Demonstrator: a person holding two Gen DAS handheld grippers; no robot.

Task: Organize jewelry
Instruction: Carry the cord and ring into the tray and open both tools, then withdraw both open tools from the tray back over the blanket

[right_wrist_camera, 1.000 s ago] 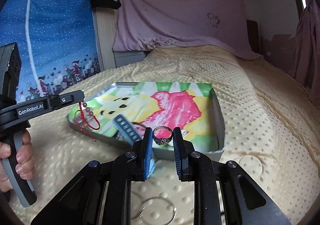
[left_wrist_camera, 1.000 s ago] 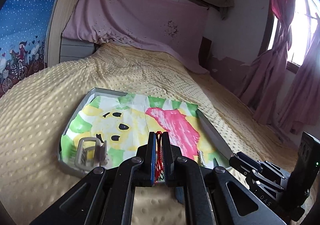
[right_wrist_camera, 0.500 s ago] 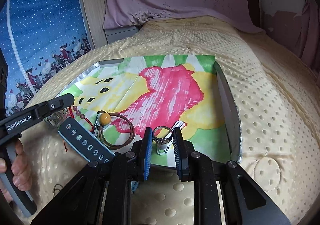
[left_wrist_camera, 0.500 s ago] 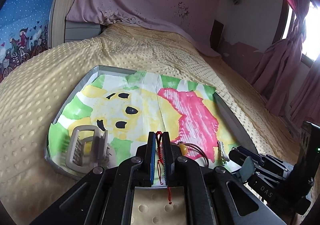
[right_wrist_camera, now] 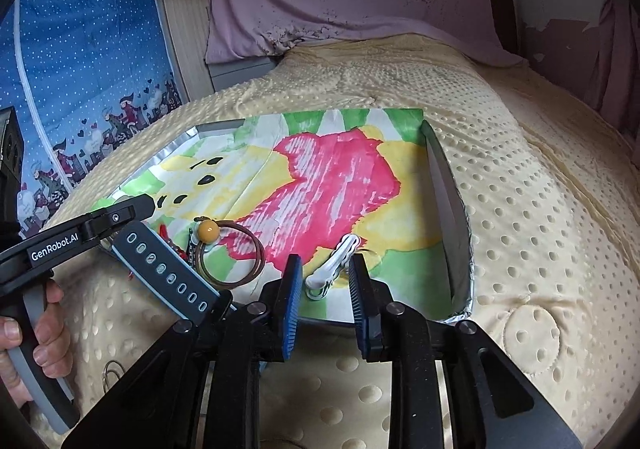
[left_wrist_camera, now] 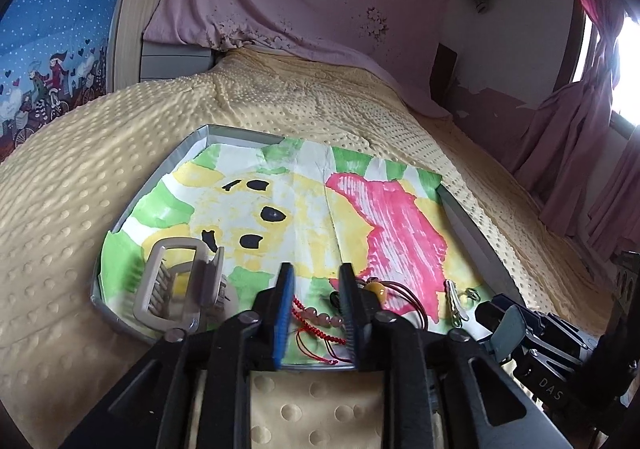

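A shallow grey tray (left_wrist_camera: 188, 151) lined with a painted paper lies on the bed; it also shows in the right wrist view (right_wrist_camera: 448, 185). My left gripper (left_wrist_camera: 316, 309) is open over the tray's near edge, and a red beaded string bracelet (left_wrist_camera: 320, 319) lies between its fingers. My right gripper (right_wrist_camera: 325, 289) is open, with a silver ring (right_wrist_camera: 316, 292) and a white hair clip (right_wrist_camera: 334, 259) lying in the tray between its fingers. A brown cord loop with a yellow bead (right_wrist_camera: 209, 230) lies left of them.
A beige claw hair clip (left_wrist_camera: 176, 285) stands in the tray's near left corner. A thin metal ring (right_wrist_camera: 114, 371) lies on the yellow dotted blanket (right_wrist_camera: 540, 209) outside the tray. Pink pillow cloth and curtains are at the back.
Both grippers moved forward over the tray and opened. The red bracelet dropped from the left gripper and the silver ring from the right gripper into the tray.
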